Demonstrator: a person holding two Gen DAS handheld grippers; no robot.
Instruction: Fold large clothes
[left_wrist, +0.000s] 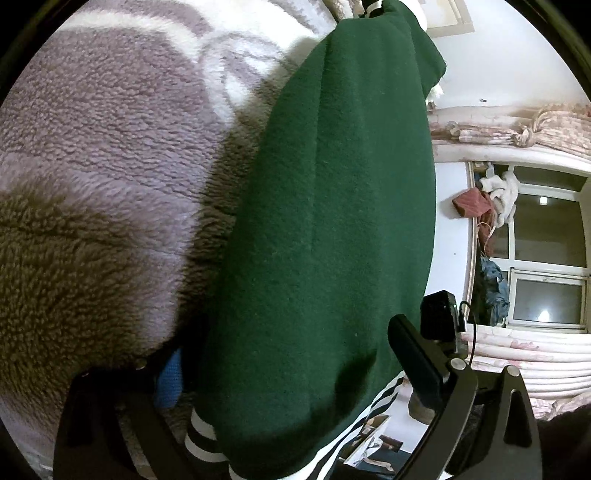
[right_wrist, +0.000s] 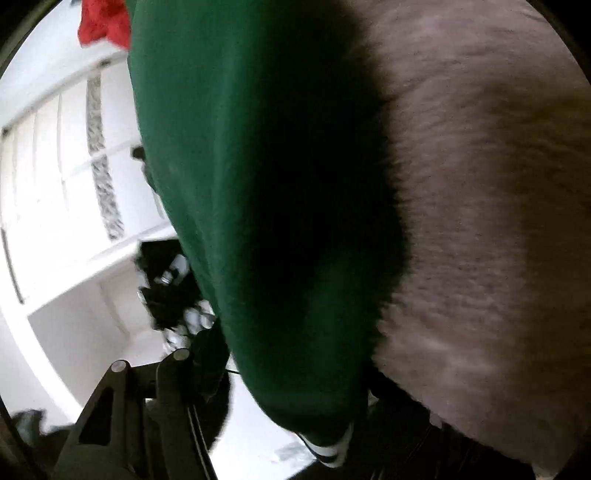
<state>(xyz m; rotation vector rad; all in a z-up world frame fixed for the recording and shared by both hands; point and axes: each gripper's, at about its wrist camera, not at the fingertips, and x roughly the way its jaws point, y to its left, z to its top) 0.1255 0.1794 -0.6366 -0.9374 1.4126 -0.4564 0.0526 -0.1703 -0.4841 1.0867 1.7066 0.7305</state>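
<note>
One green garment with striped hem hangs over fuzzy blanket, blocking both views; left tool spread wide around it, right tool grip unclear.

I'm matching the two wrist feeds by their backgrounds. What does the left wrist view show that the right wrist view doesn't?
Only the left wrist view shows a window with floral curtains, clothes piled on its sill, and a white pattern in the blanket. Only the right wrist view shows a white paneled wardrobe, something red at the top, and dark items on the floor, blurred. Both show the green garment with its black-and-white striped hem, hanging above the fleecy mauve blanket.
</note>
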